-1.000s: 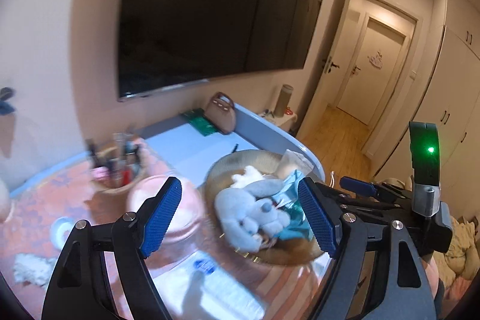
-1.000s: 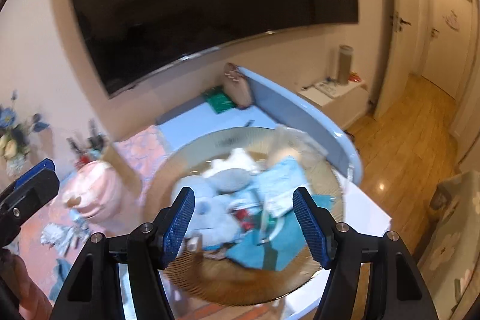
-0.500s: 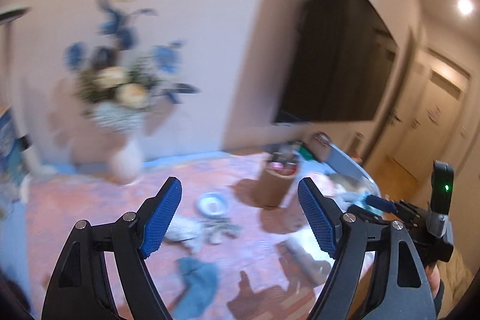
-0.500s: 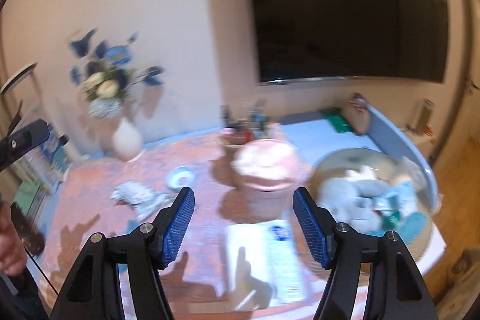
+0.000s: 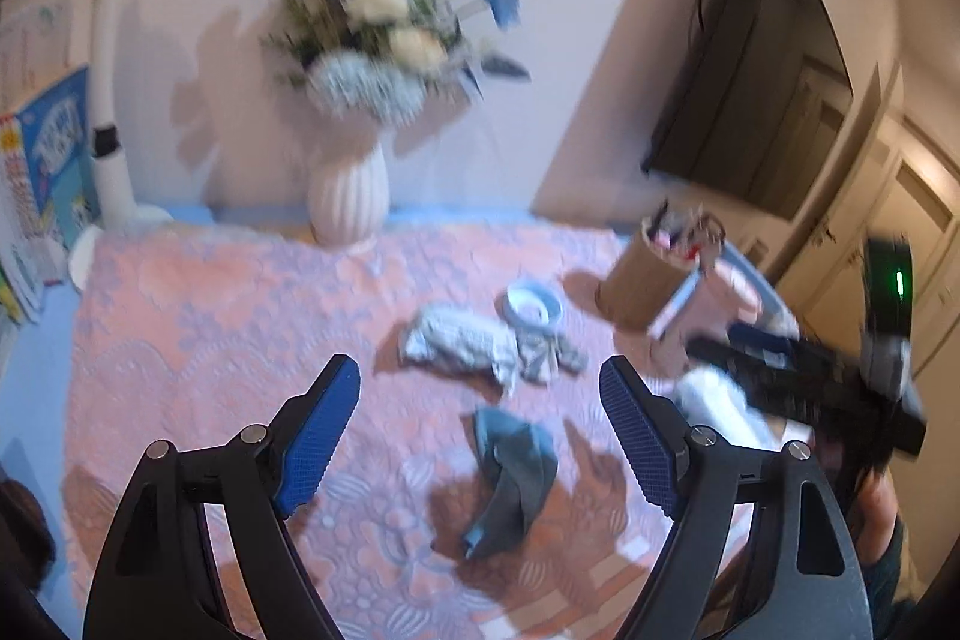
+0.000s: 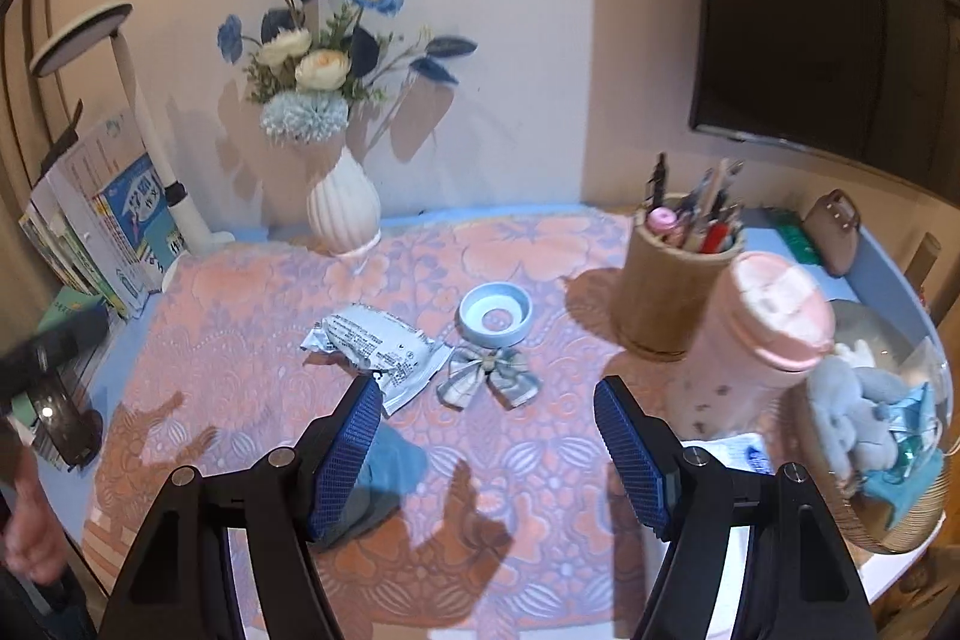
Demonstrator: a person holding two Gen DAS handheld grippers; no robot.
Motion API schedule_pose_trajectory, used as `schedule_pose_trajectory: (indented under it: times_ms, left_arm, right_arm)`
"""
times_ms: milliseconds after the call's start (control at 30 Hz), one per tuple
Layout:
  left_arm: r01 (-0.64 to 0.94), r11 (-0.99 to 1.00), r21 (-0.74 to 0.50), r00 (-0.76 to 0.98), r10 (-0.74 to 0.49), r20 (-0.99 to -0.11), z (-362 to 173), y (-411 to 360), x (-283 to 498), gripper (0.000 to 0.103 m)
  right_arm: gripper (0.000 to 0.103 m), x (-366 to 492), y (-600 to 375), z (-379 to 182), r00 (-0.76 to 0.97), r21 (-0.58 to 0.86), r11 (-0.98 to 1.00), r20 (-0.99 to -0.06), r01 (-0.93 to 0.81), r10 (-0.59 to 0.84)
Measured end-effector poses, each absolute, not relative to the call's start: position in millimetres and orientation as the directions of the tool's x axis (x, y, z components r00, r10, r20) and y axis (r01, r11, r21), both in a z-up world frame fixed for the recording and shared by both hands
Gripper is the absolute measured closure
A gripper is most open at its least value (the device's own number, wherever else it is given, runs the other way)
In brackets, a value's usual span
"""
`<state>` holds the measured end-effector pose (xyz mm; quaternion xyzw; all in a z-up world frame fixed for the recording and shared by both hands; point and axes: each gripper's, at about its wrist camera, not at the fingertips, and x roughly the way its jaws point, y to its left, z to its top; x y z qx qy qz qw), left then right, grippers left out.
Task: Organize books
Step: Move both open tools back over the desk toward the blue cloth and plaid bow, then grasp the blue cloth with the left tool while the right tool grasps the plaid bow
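Several upright books [image 6: 102, 220] stand at the far left of the desk beside a white lamp stem; the left wrist view catches the books [image 5: 45, 160] at its left edge. My left gripper [image 5: 480, 430] hovers over the pink patterned cloth [image 5: 210, 328], its jaws opening with nothing between them. My right gripper [image 6: 489, 451] hangs above the same cloth [image 6: 540, 490], jaws also opening and empty. In the left wrist view the right gripper's black body shows at the right edge. Neither gripper is near the books.
On the cloth lie a white wrapper [image 6: 378, 346], a blue ring dish [image 6: 495, 313], a plaid bow [image 6: 489, 376] and a blue-grey rag [image 5: 510, 472]. A flower vase [image 6: 343, 208] stands at the back. Pen holder [image 6: 672, 292], pink cup [image 6: 762, 340] and toy basket [image 6: 870, 436] crowd the right.
Both views have swung left, from the TV and toy basket to the vase, the cloth and the books. Both grippers' jaws stand slightly wider than before.
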<state>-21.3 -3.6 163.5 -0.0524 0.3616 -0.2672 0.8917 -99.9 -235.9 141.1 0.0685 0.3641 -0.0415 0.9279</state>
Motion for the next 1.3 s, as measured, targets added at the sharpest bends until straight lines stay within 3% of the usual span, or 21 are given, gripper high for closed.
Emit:
schedule_pose_trajectory:
  times_ms: [467,1200,1300]
  left_arm:
    - [0.461,0.869,-0.178,0.518,-0.427,-0.741,50.5,-65.2,-21.2,0.022]
    - [0.522,0.843,-0.128,0.453,-0.401,-0.796,20.3,-93.8,-18.8,0.023]
    - [0.502,0.859,-0.096,0.476,-0.368,-0.799,19.9,-95.0,-18.7,0.036]
  right_arm:
    - [0.030,-27.5,-252.5,61.0,0.688,0.233,0.955,-0.724,0.185,0.043]
    - [0.029,24.8,-252.5,-8.1,0.622,0.124,0.967,-0.782,0.221,-0.042]
    - [0.029,28.0,-247.8,-9.2,0.613,0.089,0.973,-0.788,0.214,-0.063]
